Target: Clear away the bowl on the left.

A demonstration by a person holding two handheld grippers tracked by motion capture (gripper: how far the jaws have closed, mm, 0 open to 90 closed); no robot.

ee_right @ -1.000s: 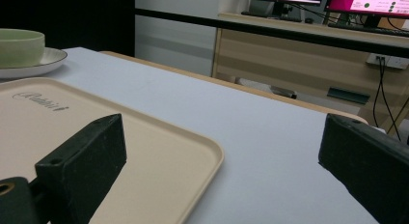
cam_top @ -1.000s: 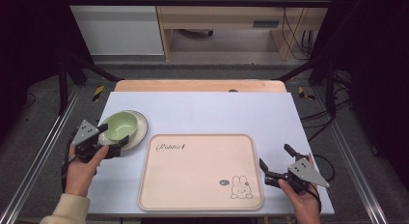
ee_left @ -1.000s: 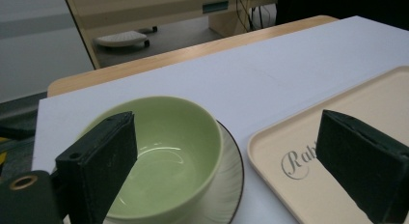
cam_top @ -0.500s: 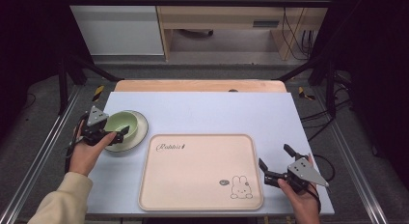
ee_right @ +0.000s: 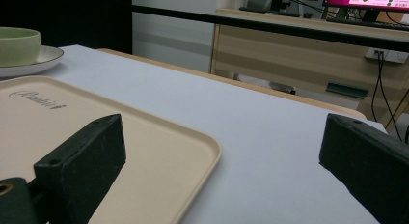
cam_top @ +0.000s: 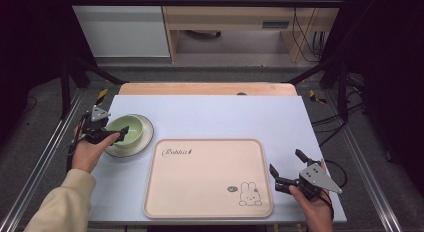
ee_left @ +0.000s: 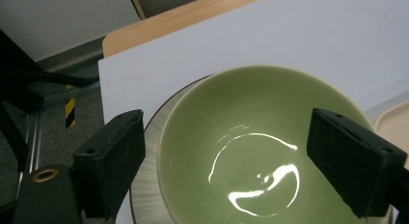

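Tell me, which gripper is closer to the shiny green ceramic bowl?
The left. The left gripper is right at the green ceramic bowl, its open jaws straddling the near rim. The right gripper hovers far off, open, by the right edge of the beige tray.

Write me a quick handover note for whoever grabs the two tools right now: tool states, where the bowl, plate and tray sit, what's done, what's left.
Left tool: over the green bowl, jaws either side of it and just closing, not yet gripping.
Right tool: open, holding nothing, at the tray's right edge.
Bowl sits on the plate at the table's left; the tray in front holds nothing.
Done: approach to the bowl.
Left: probably grip the bowl and lift it, likely toward the tray.
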